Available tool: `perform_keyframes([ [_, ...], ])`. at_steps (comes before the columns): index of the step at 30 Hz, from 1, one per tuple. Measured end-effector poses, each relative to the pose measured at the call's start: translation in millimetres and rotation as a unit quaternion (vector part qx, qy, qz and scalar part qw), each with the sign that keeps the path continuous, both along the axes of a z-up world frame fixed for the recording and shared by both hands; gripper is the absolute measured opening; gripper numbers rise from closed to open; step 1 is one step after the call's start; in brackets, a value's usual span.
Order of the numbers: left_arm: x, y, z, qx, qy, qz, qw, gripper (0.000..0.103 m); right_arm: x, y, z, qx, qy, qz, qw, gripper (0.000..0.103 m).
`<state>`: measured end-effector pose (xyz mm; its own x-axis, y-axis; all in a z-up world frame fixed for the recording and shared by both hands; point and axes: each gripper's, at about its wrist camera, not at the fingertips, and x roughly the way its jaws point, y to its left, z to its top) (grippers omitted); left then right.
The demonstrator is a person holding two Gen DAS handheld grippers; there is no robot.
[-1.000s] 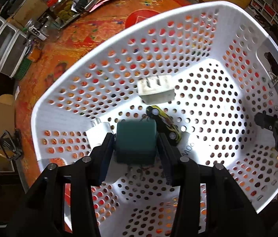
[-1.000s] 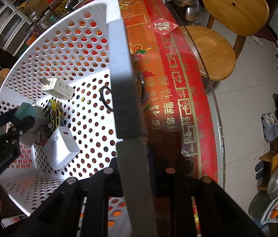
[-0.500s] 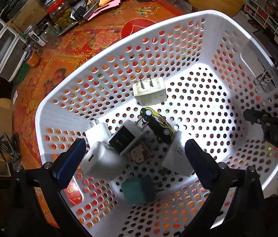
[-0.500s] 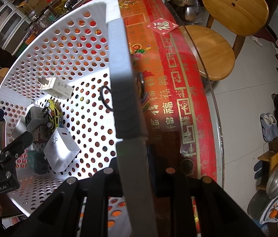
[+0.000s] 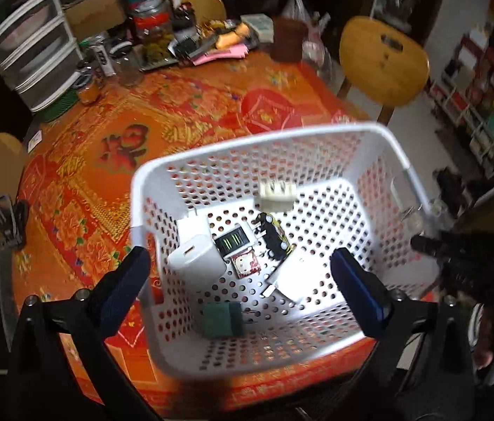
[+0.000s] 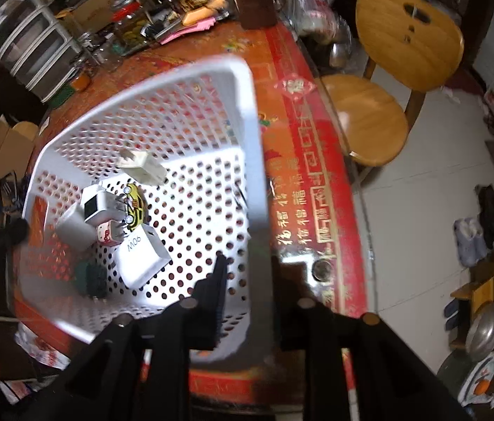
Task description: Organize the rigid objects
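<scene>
A white perforated basket (image 5: 320, 129) stands on the red table. In it lie a green charger (image 5: 221, 319), several white chargers (image 5: 196, 258), a cream plug (image 5: 277, 193), a yellow toy car (image 5: 276, 238) and a small pink charger (image 5: 245, 266). My left gripper (image 5: 243, 284) is open and empty, raised above the basket's near side. My right gripper (image 6: 248, 280) is open, with its fingers (image 6: 217, 280) on either side of the basket's right wall (image 6: 252, 161). The green charger (image 6: 90, 275) also shows in the right wrist view.
Jars, boxes and clutter (image 5: 162, 35) fill the table's far side, beside plastic drawers (image 5: 26, 42). Wooden chairs (image 6: 383, 80) stand past the table's right edge. A glasses-like item (image 5: 3, 221) lies at far left.
My left gripper opened, dropped the green charger into the basket and pulled up and back. My right gripper let go of the basket's wall and drew back slightly.
</scene>
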<state>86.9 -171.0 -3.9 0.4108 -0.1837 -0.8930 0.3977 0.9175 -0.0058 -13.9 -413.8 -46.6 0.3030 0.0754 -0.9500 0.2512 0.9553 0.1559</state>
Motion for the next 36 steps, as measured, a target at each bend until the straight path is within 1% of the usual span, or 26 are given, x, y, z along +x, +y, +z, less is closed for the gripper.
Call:
perform_keyframes([
  [2,-4,9,9,-0.012,-0.003,0.008,0.9999,0.102,-9,1,9,0.005,-0.010,0.000,1.000,0.031],
  [3,-6,12,11,-0.014,-0.002,0.012,0.9998,0.102,-12,0,12,0.004,-0.011,-0.002,1.000,0.037],
  [4,-8,16,12,-0.016,-0.001,0.018,0.9997,0.102,-15,-1,15,-0.001,-0.012,-0.006,1.000,0.041],
  [7,-18,25,17,-0.022,-0.001,0.029,0.9994,0.102,-23,-7,27,-0.007,-0.017,-0.020,1.000,0.041],
  [9,-26,29,21,-0.023,0.002,0.032,0.9992,0.102,-32,-6,46,0.001,-0.040,-0.025,0.999,0.042],
  [11,-36,33,29,-0.025,-0.004,0.041,0.9989,0.102,-42,-1,67,0.001,-0.065,-0.026,0.998,0.049],
  [13,-47,39,42,-0.034,-0.016,0.044,0.9983,0.102,-51,7,89,0.003,-0.093,-0.021,0.995,0.073],
  [14,-51,41,49,-0.037,-0.021,0.045,0.9981,0.102,-58,15,103,0.007,-0.113,-0.013,0.993,0.080],
  [15,-56,44,57,-0.039,-0.027,0.048,0.9977,0.102,-63,19,112,0.007,-0.126,-0.011,0.992,0.090],
  [16,-61,47,64,-0.041,-0.031,0.049,0.9975,0.102,-68,23,123,0.008,-0.142,-0.009,0.990,0.095],
  [17,-64,49,70,-0.042,-0.033,0.050,0.9973,0.102,-74,27,133,0.011,-0.160,-0.008,0.987,0.098],
  [18,-67,52,76,-0.044,-0.034,0.050,0.9972,0.102,-78,30,142,0.014,-0.173,-0.008,0.985,0.102],
  [20,-77,56,89,-0.046,-0.040,0.048,0.9970,0.102,-84,35,157,0.013,-0.188,-0.014,0.982,0.103],
  [22,-90,61,102,-0.035,-0.049,0.053,0.9968,0.102,-88,39,167,0.010,-0.199,-0.023,0.980,0.103],
  [25,-106,69,117,-0.030,-0.052,0.062,0.9962,0.102,-91,47,175,0.002,-0.185,-0.031,0.982,0.103],
  [29,-125,79,134,-0.017,-0.065,0.083,0.9943,0.102,-100,62,180,-0.002,-0.177,-0.009,0.984,0.103],
  [32,-137,82,141,-0.016,-0.069,0.082,0.9942,0.102,-103,69,185,-0.004,-0.184,0.000,0.983,0.103],
  [36,-143,79,143,-0.011,-0.067,0.080,0.9945,0.102,-107,73,190,-0.013,-0.190,0.003,0.982,0.103],
])
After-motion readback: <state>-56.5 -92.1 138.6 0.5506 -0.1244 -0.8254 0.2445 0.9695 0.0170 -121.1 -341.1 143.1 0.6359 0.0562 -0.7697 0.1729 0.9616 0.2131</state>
